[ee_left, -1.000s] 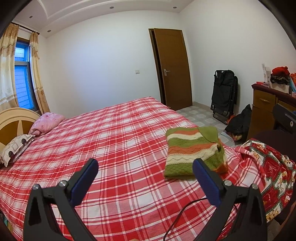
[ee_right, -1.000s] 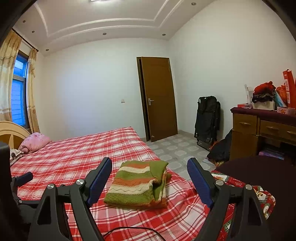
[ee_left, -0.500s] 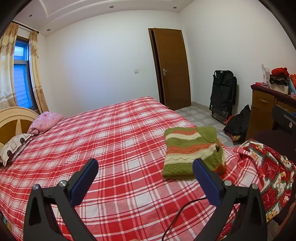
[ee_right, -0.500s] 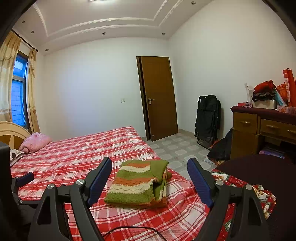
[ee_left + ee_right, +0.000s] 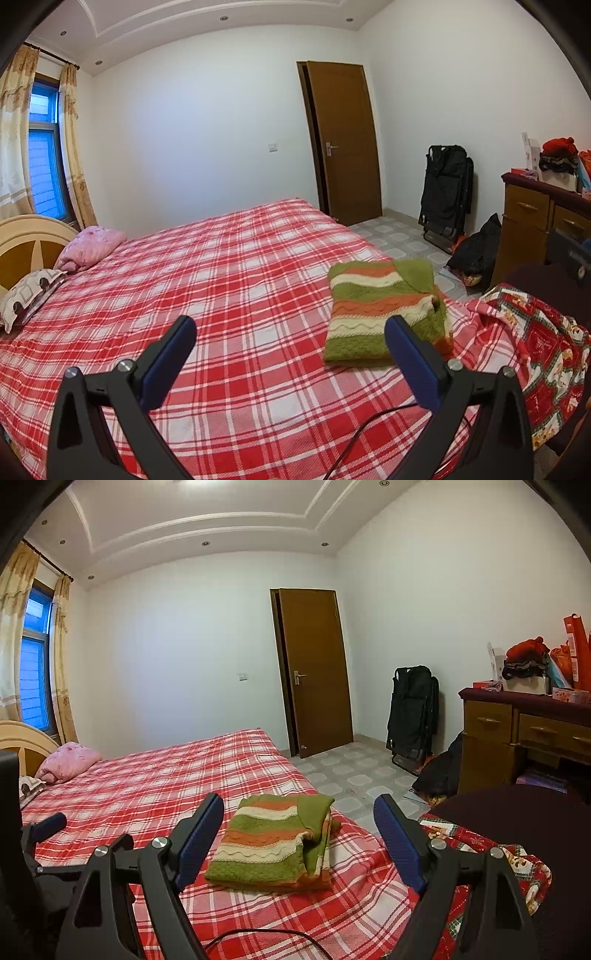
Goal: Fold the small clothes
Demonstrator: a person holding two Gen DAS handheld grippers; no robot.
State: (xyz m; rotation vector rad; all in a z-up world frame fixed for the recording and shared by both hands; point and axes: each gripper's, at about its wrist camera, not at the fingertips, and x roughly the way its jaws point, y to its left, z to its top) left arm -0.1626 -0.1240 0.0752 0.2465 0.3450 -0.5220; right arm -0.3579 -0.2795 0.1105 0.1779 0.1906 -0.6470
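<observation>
The left tongs hang over the bed with their blue-padded arms spread wide and nothing between them. The right tongs stand just as wide apart and just as bare, held above the bed's near corner.

The folded sweater, knit in green, orange and cream stripes, lies flat on the red plaid cover, framed between the two arms of the right tongs and a little beyond their tips. For the left tongs the sweater sits ahead and to the right, its near corner behind the right pad. It touches neither pair.

A black cable runs along the cover below the right tongs. To the right of the sweater a red patterned quilt drapes over the bed's edge. To the left of the right tongs the tip of the left tongs shows at the frame's edge.

Farther off, left of both tongs, a pink pillow and a patterned pillow lie by the headboard. Straight ahead a brown door stands in the white wall. To the right are a folded black chair, a dark bag on the tiled floor, and a wooden dresser piled with clothes and boxes. A curtained window is at far left.
</observation>
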